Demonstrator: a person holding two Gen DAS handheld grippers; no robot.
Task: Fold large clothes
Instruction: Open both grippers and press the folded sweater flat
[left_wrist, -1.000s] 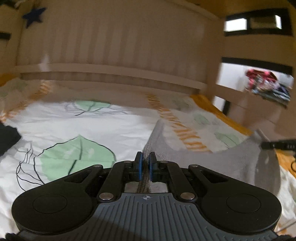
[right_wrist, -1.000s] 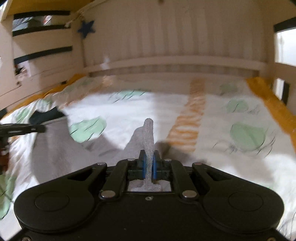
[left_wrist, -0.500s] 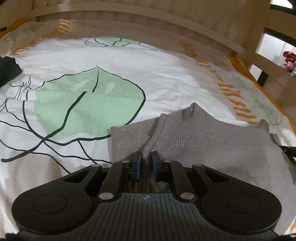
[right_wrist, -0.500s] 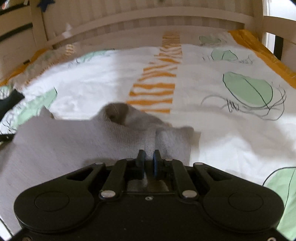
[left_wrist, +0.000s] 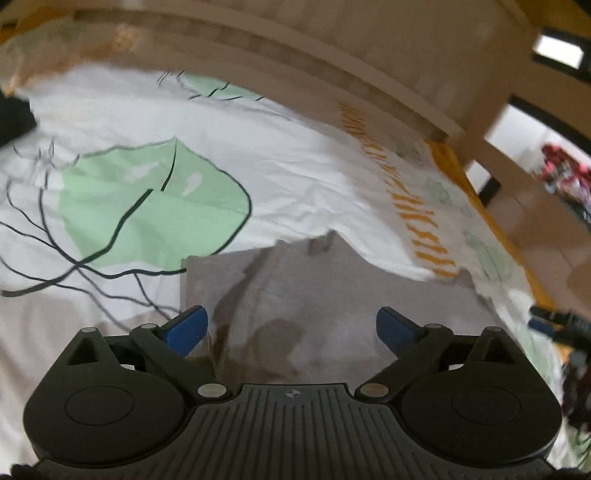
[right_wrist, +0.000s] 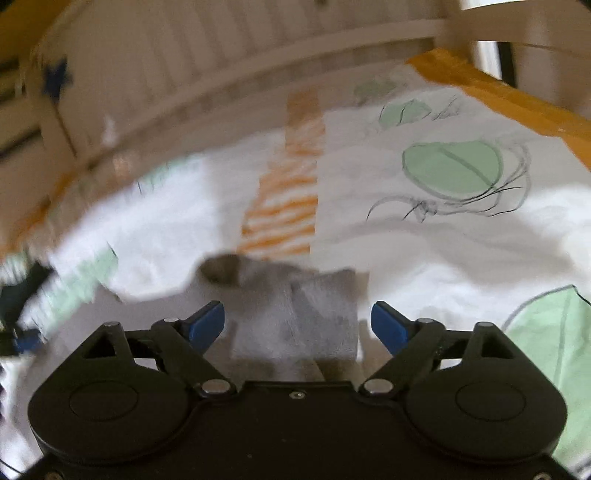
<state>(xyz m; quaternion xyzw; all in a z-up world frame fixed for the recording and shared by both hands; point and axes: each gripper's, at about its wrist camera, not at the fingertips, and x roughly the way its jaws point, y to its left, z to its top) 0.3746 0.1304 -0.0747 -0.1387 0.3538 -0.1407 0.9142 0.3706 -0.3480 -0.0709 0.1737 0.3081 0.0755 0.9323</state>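
Left claw (left_wrist: 291, 328): jaws opening and already spread wide, blue pads clear of the cloth; half a second ago they were pinched shut on the grey knit edge.
Right claw (right_wrist: 297, 325): jaws likewise opening, nothing clamped; the folded corner that it pinched a moment ago now lies loose between the pads.
Grey sweater (left_wrist: 332, 295): released and lying on the bed, its near edge just under both claws; a second ago it hung stretched in the air between them.
Place relative to sweater: green leaf print (left_wrist: 147, 210) on the sheet (left_wrist: 295, 177) lies just beyond its left corner, orange striped band (right_wrist: 284, 206) beyond its far edge, wooden bed rail (left_wrist: 258, 40) well beyond that.
Meaning for task: by my reading, one lay-down or fold stroke has just ended; the garment looks only partly folded.
Next need: probably a fresh grip on another edge.
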